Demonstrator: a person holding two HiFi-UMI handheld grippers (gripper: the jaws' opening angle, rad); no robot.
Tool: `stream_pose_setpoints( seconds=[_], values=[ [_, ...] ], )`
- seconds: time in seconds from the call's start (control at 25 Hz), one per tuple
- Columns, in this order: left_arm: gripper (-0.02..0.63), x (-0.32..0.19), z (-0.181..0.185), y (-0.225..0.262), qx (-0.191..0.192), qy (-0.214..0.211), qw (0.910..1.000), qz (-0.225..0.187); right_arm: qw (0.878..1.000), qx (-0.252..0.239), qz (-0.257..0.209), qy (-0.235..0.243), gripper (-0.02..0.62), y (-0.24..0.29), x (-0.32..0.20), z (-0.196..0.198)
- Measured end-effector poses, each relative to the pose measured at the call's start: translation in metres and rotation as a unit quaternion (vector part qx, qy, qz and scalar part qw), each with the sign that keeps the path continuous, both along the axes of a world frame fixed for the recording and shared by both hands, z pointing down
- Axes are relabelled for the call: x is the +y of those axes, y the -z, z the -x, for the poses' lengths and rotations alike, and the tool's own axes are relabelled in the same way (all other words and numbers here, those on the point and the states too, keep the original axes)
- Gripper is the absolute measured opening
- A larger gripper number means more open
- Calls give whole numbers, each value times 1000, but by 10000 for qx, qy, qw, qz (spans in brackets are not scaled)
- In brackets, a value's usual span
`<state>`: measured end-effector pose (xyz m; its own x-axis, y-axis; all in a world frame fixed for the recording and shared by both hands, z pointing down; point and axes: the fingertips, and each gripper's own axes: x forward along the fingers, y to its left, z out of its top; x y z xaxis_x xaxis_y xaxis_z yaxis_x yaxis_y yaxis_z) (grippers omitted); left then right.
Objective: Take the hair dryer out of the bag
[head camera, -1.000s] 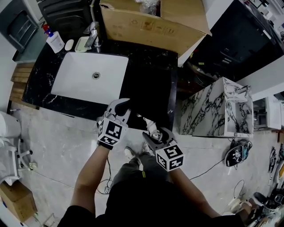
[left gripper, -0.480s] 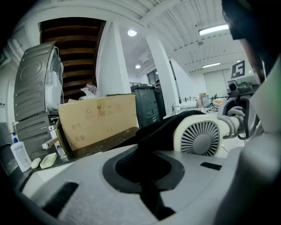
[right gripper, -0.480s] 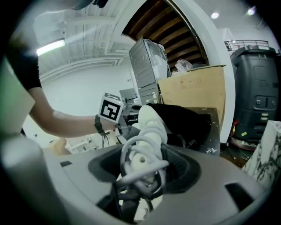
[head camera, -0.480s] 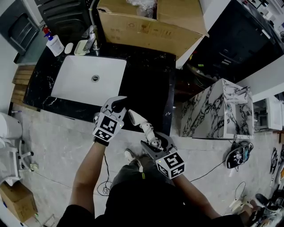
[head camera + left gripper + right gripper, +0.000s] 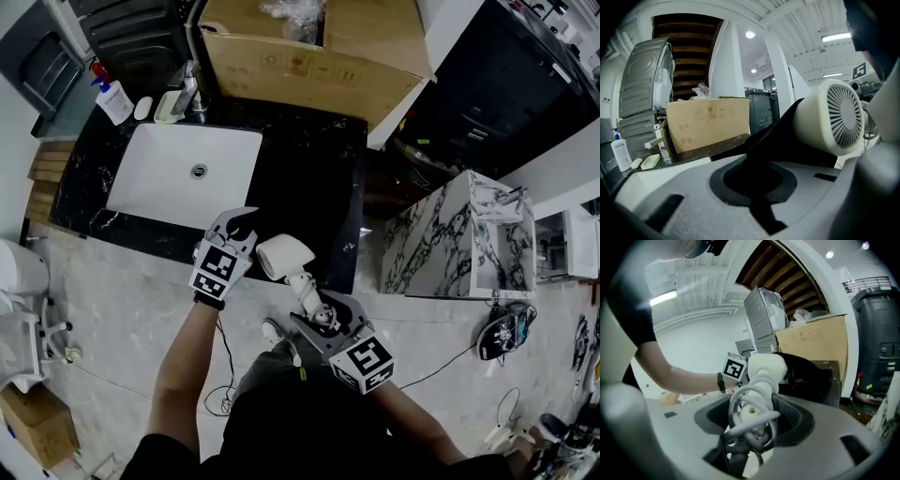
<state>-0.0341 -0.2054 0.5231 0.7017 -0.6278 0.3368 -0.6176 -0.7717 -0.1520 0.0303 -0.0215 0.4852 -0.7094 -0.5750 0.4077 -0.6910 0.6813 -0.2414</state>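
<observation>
Fingers of the right gripper (image 5: pixel 319 317) clamp the dryer (image 5: pixel 281 255) by its handle; its long axis runs from them toward the left gripper (image 5: pixel 236 225), whose fingers pinch the bag (image 5: pixel 780 133), apparently lying against the head, above the counter (image 5: pixel 309 169) edge.

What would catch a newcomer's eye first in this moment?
The cream hair dryer stands out over the front edge of the black counter, its cord-wrapped handle clamped in the right hand-held gripper. Beside it, the left hand-held gripper pinches the black bag. A white sink lies behind, to the left.
</observation>
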Motion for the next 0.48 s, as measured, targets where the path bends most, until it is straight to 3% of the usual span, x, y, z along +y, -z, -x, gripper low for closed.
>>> stream_pose_setpoints(
  seconds=[0.48],
  values=[
    [31,2,-5,-6,-9,29,9998,194,9980,-601,-50,207,250,24,8,0]
  ],
)
